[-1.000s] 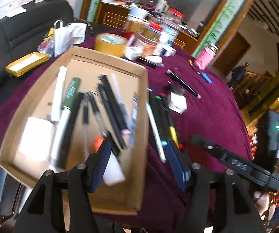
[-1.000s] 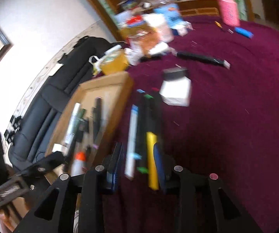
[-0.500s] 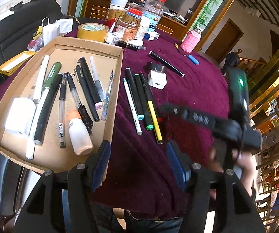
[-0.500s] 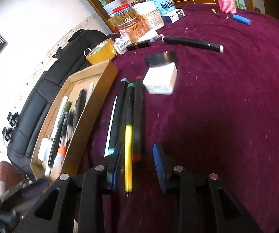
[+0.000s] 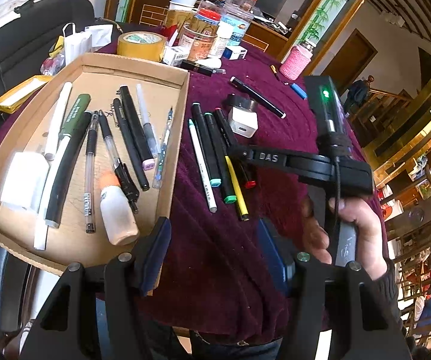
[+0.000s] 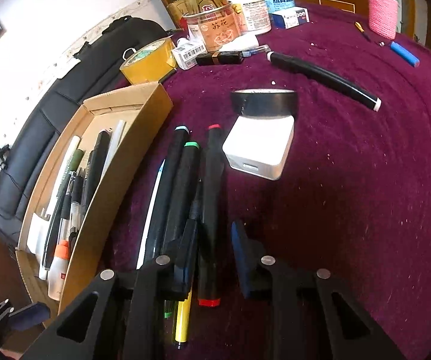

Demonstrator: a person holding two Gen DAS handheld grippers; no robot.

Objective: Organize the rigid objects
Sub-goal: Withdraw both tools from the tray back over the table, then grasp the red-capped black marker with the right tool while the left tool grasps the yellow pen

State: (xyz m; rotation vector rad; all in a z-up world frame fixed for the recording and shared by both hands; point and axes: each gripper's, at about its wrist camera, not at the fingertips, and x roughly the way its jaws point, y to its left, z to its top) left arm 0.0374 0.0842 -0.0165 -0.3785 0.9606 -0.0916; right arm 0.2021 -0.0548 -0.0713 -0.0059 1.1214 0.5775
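A row of markers and pens lies on the maroon cloth beside a cardboard tray (image 5: 185, 105) that holds several pens and a small white bottle (image 5: 116, 210). My right gripper (image 6: 215, 237) is low over the row, its jaws closing around the black red-capped marker (image 6: 212, 186). The left pad is close to the marker and a gap shows at the right pad. The green-capped marker (image 6: 185, 186) and yellow pen (image 6: 182, 321) lie just left of its left finger. My left gripper (image 5: 214, 240) hangs open and empty over the cloth by the tray's near corner. A hand (image 5: 350, 225) holds the right gripper.
A white charger cube (image 6: 260, 150) and black tape roll (image 6: 263, 102) sit just beyond the markers, with a long black marker (image 6: 323, 75) further back. Jars (image 5: 200, 36), yellow tape (image 5: 141, 45), a pink cup (image 5: 295, 61) and a blue lighter (image 5: 299, 90) crowd the far side.
My right gripper has come down and forward onto the row of markers, and its jaws have narrowed around the red-capped one. The left gripper pulled back early on, then held still.
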